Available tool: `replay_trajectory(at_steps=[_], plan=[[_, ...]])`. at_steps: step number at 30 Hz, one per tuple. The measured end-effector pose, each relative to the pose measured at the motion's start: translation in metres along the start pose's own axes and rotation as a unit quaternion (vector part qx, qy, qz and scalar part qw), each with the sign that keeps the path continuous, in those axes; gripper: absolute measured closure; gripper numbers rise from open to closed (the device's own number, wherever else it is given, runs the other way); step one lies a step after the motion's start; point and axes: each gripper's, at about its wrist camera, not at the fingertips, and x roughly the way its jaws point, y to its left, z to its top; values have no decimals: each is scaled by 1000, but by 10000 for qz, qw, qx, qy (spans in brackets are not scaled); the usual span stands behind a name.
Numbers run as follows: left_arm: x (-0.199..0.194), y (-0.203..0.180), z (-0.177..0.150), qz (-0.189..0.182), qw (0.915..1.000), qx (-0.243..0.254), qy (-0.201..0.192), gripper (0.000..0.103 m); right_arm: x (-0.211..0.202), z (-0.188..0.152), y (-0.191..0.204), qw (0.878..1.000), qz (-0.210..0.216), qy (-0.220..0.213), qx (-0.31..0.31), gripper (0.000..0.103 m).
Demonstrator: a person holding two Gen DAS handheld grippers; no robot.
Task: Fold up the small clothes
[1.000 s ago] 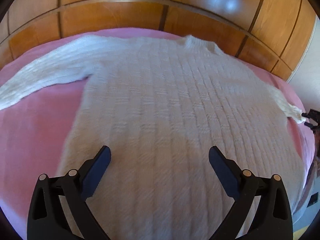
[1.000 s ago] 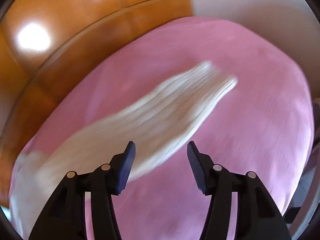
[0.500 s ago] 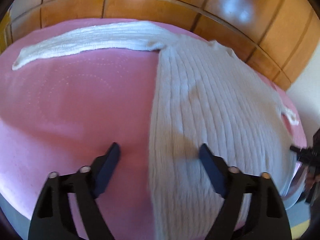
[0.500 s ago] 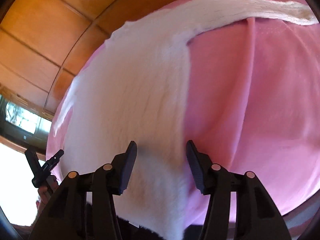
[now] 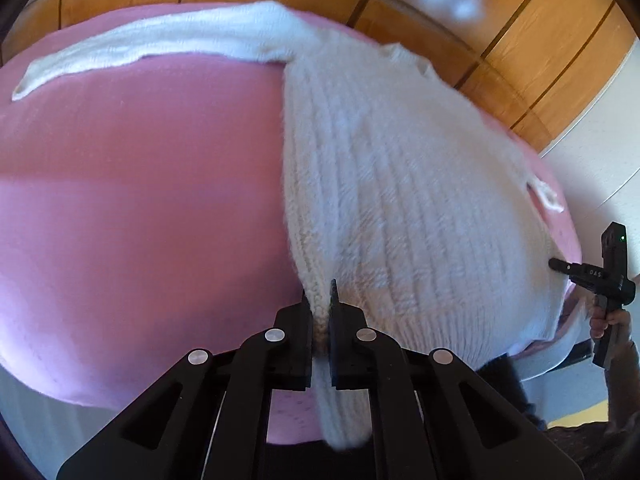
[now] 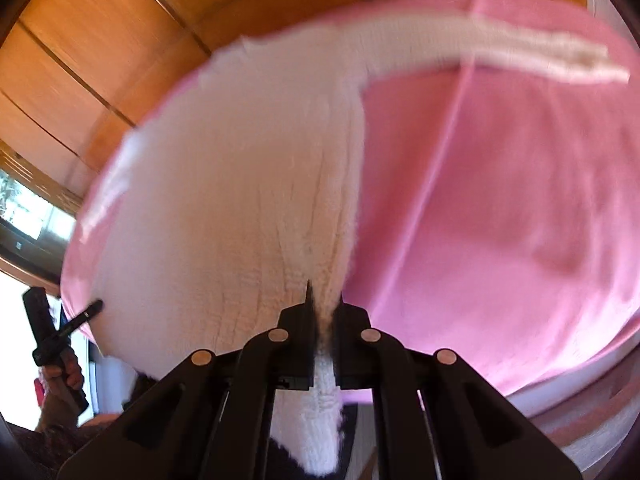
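Grippers both clamped, that is the picture here. The left gripper point(image 5: 319, 304) has its jaws pinched nearly together on the bottom left corner of the white knitted sweater point(image 5: 400, 200), hem wool bunched between the pads and a tail of it hanging down past the bed edge. The right gripper point(image 6: 324, 312) does the same at the other bottom corner, jaws narrow, a strip of hem trapped and drooping below.

Outward from there, the sweater lies flat on the pink bed cover point(image 5: 140, 200), body running away toward the wooden panelling point(image 5: 500, 40) behind. One sleeve point(image 5: 140, 46) stretches long across the far side in the left view; the other sleeve point(image 6: 520, 50) reaches out the opposite way in the right view, though that view is blurred.

Judging from this, a lift of the hem toward the neckline looks likely, and the risks are plain. The knit is loose and stretchy, so uneven pulls from the two corners could skew the fold or drag the whole garment along the cover. Only a thin bite of hem sits in each grip, so a quick tug might slip it free. The spread sleeves could trail or bunch under the body.

No containers anywhere in view
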Motion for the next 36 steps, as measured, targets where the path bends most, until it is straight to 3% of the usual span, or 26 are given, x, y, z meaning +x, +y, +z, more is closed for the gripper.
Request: replay_trajectory(at_steps=[1,2,3,4,5,6,12,16,21,26,27,28,30,32,36], plan=[[-4,0,4,88,10000,-9,-38,96,-3,0,-5,10000,65,-4,54,95],[-12,-1,10,231,9995,23,-192,88,-4,3,-7,9998,144,-39,115,91],[-20,-1,15,307,9989,56,-353,77,-10,7,-9,9997,124,-155,118,88],[-28,0,21,385,9979,71,-523,71,-19,12,-14,9996,41,-280,66,76],[-36,0,31,506,9958,56,-768,55,-23,18,-13,9991,-51,-419,33,70],[-38,0,39,525,9944,37,-912,49,-29,30,-16,9982,-142,-585,30,70],[-3,-31,87,362,9926,303,-1120,49,-39,126,-15,9895,-804,-1199,-96,70],[42,-57,110,260,9929,623,-984,49,-31,200,-5,9864,-884,-1361,-255,70],[94,-75,123,107,9947,760,-683,49,13,270,6,9897,-906,-844,-719,69],[105,-72,120,-50,9947,754,-701,35,85,307,-2,9892,-1155,-26,-902,50],[105,-73,118,-76,9946,753,-703,34,95,306,-6,9880,-1244,141,-906,51],[104,-72,118,-110,9947,736,-704,34,107,305,-8,9872,-1244,335,-942,72],[103,-68,117,-235,9949,675,-705,30,112,301,0,9843,-1209,347,-1239,90],[103,-66,117,-311,9948,644,-722,28,109,300,14,9769,-1415,123,-1594,93],[108,-72,118,-224,9946,667,-764,28,95,310,24,9651,-1894,-649,-1686,94]])
